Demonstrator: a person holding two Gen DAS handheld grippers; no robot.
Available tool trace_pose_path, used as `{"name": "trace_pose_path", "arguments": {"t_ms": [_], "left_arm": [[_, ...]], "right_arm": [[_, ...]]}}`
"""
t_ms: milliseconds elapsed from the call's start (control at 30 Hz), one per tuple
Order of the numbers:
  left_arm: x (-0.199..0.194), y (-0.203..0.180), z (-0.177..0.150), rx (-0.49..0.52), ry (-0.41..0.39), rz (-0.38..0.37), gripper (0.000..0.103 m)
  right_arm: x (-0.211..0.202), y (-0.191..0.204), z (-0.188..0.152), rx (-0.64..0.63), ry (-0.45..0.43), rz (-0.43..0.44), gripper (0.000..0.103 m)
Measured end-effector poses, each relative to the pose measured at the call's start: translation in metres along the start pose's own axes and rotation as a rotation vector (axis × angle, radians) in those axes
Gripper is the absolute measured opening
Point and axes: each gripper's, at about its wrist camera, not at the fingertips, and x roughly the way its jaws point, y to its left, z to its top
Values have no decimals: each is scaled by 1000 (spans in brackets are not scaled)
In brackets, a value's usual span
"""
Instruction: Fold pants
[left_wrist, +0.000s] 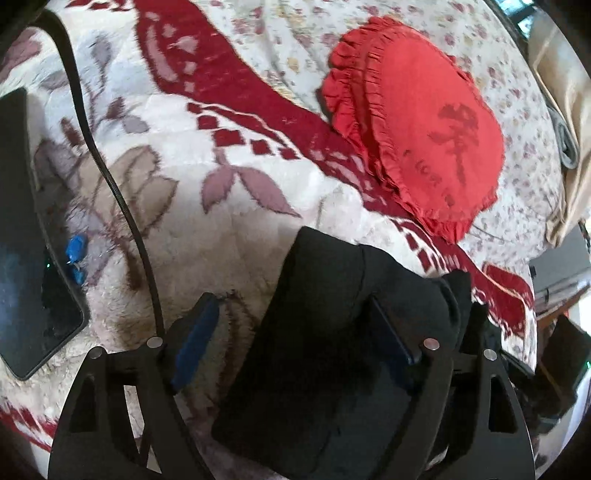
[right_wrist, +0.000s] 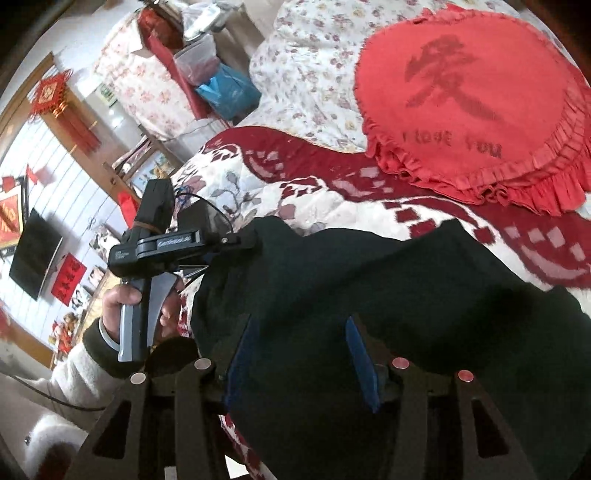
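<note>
A bed (left_wrist: 192, 192) fills most of both views, covered by a cream blanket (left_wrist: 177, 133) patterned with mauve leaves and a broad dark red band. Beyond it lies a pale floral quilt (right_wrist: 314, 74). A red heart-shaped frilled cushion (right_wrist: 469, 107) rests on the bedding. In the right wrist view, a white wall (right_wrist: 55, 166) carries a red knot ornament (right_wrist: 51, 96), red paper banners and a dark flat screen (right_wrist: 35, 254), possibly a television. Daylight looks soft and even.
</note>
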Motion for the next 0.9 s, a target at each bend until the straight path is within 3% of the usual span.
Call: {"name": "trace_pose_path", "arguments": {"t_ms": [167,267,333,467,500,533,633,667,833,900], "left_arm": [[0,2,-1,3,32,-78,86],[9,-16,-10,108,35,-3,91],[15,-28,-14,183,49,45,102],[26,-40,-11,238,90,130,102],[25,-38,-10,223,82,138,96],[23,-37,-10,206,64,141,80],[12,-36,-9,169,33,96,52],[9,-36,-10,164,16,93,46],[-31,-36,-11,112,-144,102,39],[-34,-32,-14,102,-159,114,39]], "right_arm": [[-2,-8,-6,23,12,-9,50],[1,-12,-7,42,20,-6,51],[2,-11,-8,43,25,-4,51],[0,-5,-8,19,28,-9,53],[-1,-5,-9,16,29,-13,54],[-2,-5,-9,16,29,-17,55],[-6,-8,-11,23,23,-27,56],[-7,-9,-12,29,19,-29,56],[-7,-17,-8,40,-13,-77,56],[0,-23,-10,46,4,-123,56]]}}
